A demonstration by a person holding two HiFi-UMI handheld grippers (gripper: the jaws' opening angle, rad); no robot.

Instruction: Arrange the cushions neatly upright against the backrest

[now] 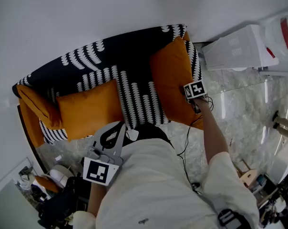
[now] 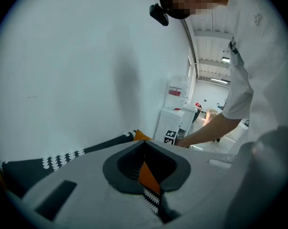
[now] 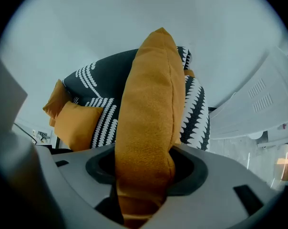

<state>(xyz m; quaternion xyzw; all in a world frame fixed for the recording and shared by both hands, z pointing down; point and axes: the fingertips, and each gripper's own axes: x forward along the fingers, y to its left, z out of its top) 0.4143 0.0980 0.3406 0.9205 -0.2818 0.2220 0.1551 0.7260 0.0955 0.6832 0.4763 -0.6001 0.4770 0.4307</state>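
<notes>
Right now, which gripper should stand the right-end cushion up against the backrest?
Right. The right gripper is clamped on that orange cushion at the sofa end; the left gripper, jaws together and empty, sits back near the person's torso.

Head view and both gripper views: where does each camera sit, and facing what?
Head view: on the head, facing down at the sofa; torso, left tongs, right tongs show.
Left gripper view: on the left tongs, facing the wall; the right arm shows.
Right gripper view: on the right tongs, facing the cushion they clamp.
Shared: head and right gripper views show that cushion.
</notes>
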